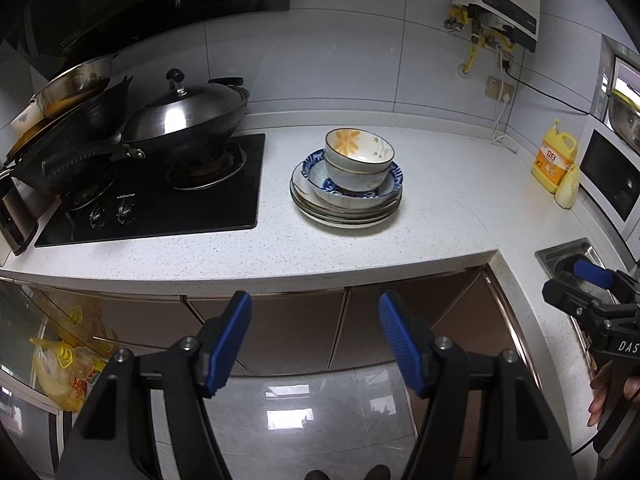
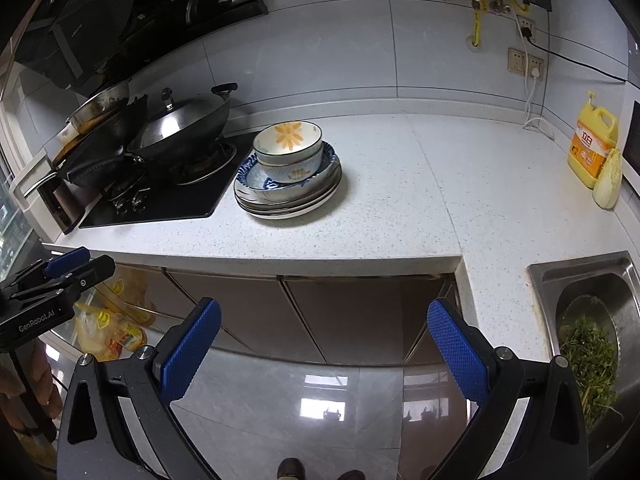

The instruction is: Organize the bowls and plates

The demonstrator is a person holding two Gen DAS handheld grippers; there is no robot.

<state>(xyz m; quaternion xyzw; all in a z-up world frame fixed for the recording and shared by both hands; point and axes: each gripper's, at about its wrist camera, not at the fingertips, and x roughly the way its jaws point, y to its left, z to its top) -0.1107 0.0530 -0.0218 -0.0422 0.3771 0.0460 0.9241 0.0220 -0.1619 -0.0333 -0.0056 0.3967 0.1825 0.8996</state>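
A stack of crockery stands on the white counter beside the hob. On top sits a bowl with an orange flower, nested in a second bowl, inside a blue patterned bowl, on several plates. The stack also shows in the right wrist view, with the flower bowl on top and the plates below. My left gripper is open and empty, held in front of the counter edge. My right gripper is open and empty, also short of the counter.
A black hob with a lidded wok and other pans is left of the stack. A yellow detergent bottle and a cabbage stand at the right wall. A steel sink with greens lies at the right. Brown cabinets are below.
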